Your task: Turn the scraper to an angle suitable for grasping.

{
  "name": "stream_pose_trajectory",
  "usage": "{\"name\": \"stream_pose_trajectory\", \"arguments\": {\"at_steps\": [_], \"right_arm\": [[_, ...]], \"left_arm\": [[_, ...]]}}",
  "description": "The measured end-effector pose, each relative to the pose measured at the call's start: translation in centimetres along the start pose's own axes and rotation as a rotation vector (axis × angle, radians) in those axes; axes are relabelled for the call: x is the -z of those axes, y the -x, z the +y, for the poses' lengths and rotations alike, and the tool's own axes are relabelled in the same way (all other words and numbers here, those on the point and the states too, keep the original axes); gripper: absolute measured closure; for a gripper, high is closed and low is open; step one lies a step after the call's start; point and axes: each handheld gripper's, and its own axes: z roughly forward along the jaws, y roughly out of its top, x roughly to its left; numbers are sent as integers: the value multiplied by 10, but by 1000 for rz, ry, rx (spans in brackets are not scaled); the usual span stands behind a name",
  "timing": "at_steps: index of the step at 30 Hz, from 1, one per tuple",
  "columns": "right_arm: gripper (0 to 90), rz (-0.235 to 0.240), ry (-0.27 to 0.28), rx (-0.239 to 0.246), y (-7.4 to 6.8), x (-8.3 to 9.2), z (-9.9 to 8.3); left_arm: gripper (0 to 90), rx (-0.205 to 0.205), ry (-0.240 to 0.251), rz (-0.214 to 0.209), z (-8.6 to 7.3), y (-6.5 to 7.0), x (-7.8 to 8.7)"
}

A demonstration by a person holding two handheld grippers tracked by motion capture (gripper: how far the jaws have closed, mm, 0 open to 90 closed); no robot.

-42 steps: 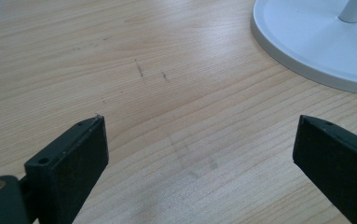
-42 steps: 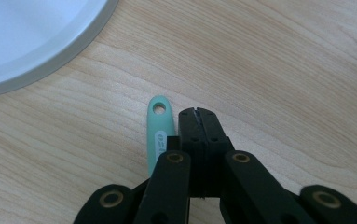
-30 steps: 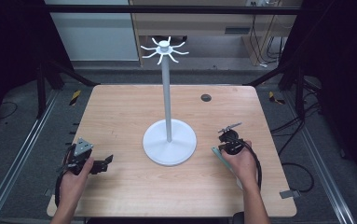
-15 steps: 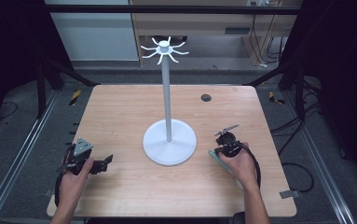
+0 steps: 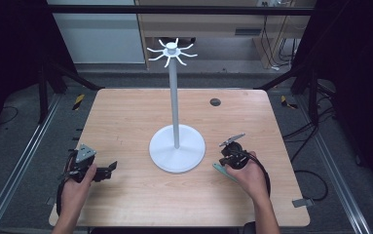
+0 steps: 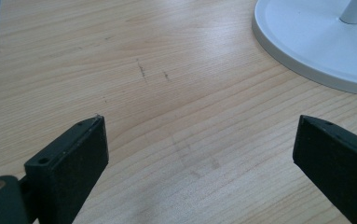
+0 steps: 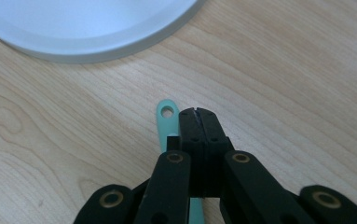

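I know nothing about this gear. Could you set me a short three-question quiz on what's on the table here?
1. True or false: the left tongs stand open over bare wood.
2. What colour is the flat strip with a hole in its end lying by the right tongs?
3. What does the white stand carry on top: A hooks, B a lamp, C a bowl?

Key: 1 true; 2 pale green; 3 A. The right tongs are shut beside the strip, not around it.

Left claw (image 5: 107, 168) gapes wide and low; right claw (image 5: 221, 159) seems fully closed, hand (image 5: 249, 176) behind.
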Motion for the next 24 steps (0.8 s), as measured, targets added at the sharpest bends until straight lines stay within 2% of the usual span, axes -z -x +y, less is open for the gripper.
{"name": "stream_pose_trajectory", "arguments": {"at_steps": [5, 8, 18, 24], "right_arm": [[900, -21, 5, 32, -2, 6, 0], [900, -22, 7, 26, -2, 8, -2], [900, -22, 3, 53, -6, 16, -8], [826, -27, -3, 77, -9, 17, -7]], "left_arm": [[30, 2, -3, 4, -1, 0, 2], [30, 3, 0, 5, -1, -1, 3], [30, 5, -2, 10, -2, -1, 3], [30, 5, -3, 14, -2, -2, 4]]}}
